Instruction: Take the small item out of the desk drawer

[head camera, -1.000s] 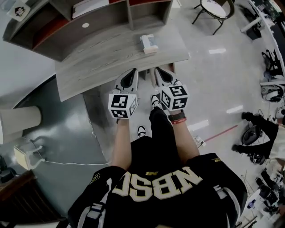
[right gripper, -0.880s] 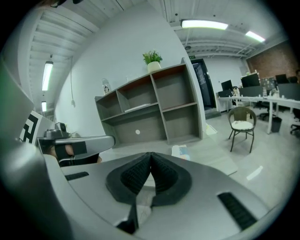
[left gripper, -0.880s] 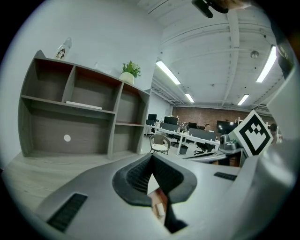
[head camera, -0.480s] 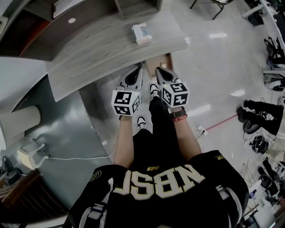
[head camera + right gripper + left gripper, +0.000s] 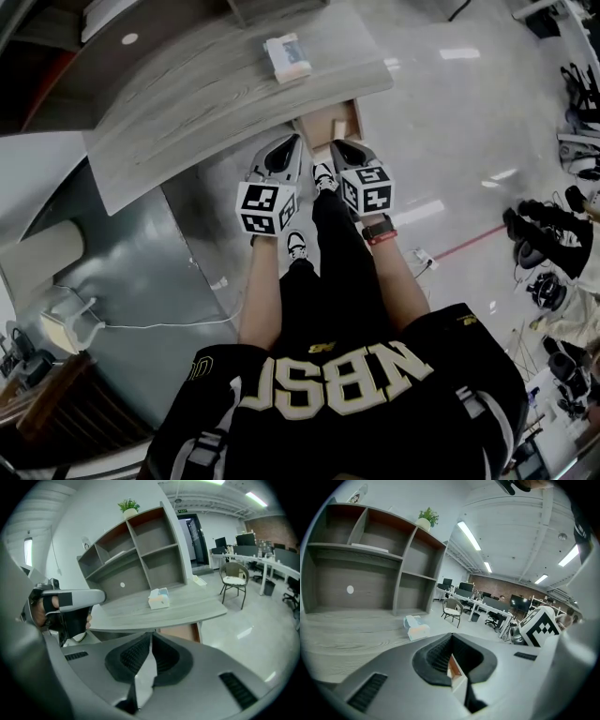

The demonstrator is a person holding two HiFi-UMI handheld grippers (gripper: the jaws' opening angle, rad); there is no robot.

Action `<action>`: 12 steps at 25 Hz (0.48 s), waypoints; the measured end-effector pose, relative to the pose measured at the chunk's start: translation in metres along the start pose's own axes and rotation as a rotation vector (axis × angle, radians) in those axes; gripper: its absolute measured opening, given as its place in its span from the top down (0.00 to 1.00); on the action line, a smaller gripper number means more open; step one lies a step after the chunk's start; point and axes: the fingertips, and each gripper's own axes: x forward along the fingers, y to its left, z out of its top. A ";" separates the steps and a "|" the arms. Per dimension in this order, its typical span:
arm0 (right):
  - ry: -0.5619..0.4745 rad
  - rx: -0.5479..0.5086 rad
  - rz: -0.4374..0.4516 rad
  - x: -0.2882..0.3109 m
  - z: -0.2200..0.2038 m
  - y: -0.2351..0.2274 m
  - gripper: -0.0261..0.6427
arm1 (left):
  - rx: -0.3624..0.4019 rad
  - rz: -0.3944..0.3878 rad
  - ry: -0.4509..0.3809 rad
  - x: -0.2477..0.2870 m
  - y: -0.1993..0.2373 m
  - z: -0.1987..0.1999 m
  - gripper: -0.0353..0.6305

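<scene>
Brown wooden desk drawer (image 5: 328, 125) lies just ahead of the nearer right gripper (image 5: 339, 150), whose empty, near-closed jaws have just been opening.

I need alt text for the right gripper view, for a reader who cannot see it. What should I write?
The right gripper, jaws nearly together after just easing open and nothing between them, points at a grey desk bearing a small box, with a brown drawer below its edge. A shelf unit stands behind; the left gripper is at left.
</scene>
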 end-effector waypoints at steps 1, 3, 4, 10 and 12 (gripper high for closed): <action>0.013 0.000 -0.003 0.003 -0.005 -0.005 0.93 | -0.002 0.000 0.010 0.003 0.000 -0.005 0.93; 0.039 0.000 -0.018 0.007 -0.015 -0.019 0.92 | -0.009 -0.011 0.028 0.012 -0.002 -0.016 0.93; 0.048 -0.003 -0.027 0.010 -0.019 -0.026 0.92 | -0.013 -0.017 0.034 0.016 -0.002 -0.020 0.93; 0.087 0.007 -0.081 0.029 -0.036 -0.066 0.89 | -0.034 -0.026 0.060 0.028 0.000 -0.041 0.93; 0.110 -0.006 -0.088 0.036 -0.043 -0.079 0.89 | -0.036 -0.031 0.070 0.033 -0.001 -0.047 0.93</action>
